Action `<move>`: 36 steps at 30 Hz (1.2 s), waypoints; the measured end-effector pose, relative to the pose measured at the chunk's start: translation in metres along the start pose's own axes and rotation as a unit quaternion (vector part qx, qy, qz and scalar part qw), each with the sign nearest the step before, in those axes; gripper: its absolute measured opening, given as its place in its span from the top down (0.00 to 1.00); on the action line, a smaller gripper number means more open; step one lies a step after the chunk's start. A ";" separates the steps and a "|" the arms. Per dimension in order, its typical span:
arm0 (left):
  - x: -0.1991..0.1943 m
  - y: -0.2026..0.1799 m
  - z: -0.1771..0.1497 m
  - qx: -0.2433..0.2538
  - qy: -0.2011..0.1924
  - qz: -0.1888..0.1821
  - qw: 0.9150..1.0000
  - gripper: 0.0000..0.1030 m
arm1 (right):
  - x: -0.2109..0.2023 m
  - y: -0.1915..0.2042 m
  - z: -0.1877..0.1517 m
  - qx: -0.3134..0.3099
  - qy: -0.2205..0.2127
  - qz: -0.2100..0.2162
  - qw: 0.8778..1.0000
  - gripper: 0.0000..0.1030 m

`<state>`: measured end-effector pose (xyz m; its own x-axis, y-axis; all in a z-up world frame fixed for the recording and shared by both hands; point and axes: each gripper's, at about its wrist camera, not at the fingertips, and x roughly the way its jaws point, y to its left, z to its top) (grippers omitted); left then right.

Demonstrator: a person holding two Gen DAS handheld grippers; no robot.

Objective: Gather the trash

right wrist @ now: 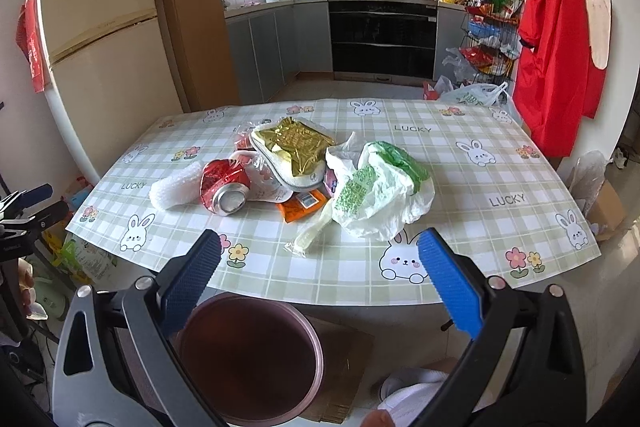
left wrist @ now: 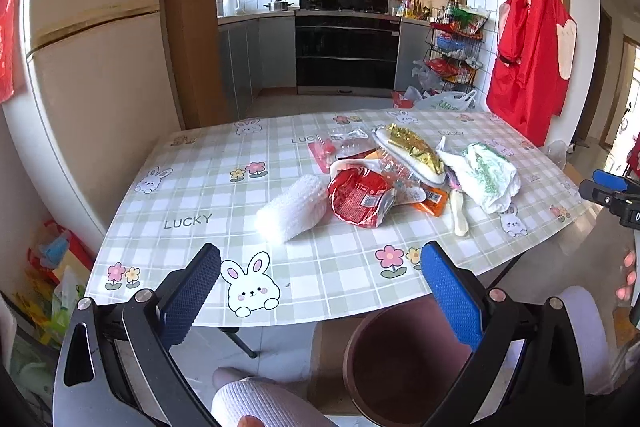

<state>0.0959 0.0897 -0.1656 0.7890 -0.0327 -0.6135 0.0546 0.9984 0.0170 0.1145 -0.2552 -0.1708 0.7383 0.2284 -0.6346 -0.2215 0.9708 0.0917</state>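
Kitchen behind, checked bunny tablecloth in front. Trash heaped mid-table: white-green plastic bag at 3 o'clock, crushed red can at 9, brown bin below at 6. Left gripper and right gripper spread wide, holding nothing.

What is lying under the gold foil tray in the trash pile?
The gold foil tray rests tilted on clear crinkled wrappers, near the crushed red can; an orange packet pokes out below. Anything directly beneath the tray is covered.
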 end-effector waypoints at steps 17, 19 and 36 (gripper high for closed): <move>0.142 0.039 0.023 0.060 0.085 -0.019 0.994 0.21 | 0.081 -0.024 -0.005 0.010 0.053 -0.004 0.999 0.05; 0.158 0.039 0.027 0.073 0.091 -0.015 0.993 0.21 | 0.089 -0.027 -0.002 0.002 0.059 -0.017 0.998 0.05; 0.257 0.052 0.018 0.068 0.160 -0.021 0.984 0.24 | 0.140 -0.044 0.016 0.002 0.086 -0.036 0.996 0.05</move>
<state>0.3120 0.1328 -0.3084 0.5517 -0.0354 -0.8333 0.1815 0.9802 0.0785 0.2379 -0.2647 -0.2515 0.6314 0.1429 -0.7622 -0.1686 0.9847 0.0449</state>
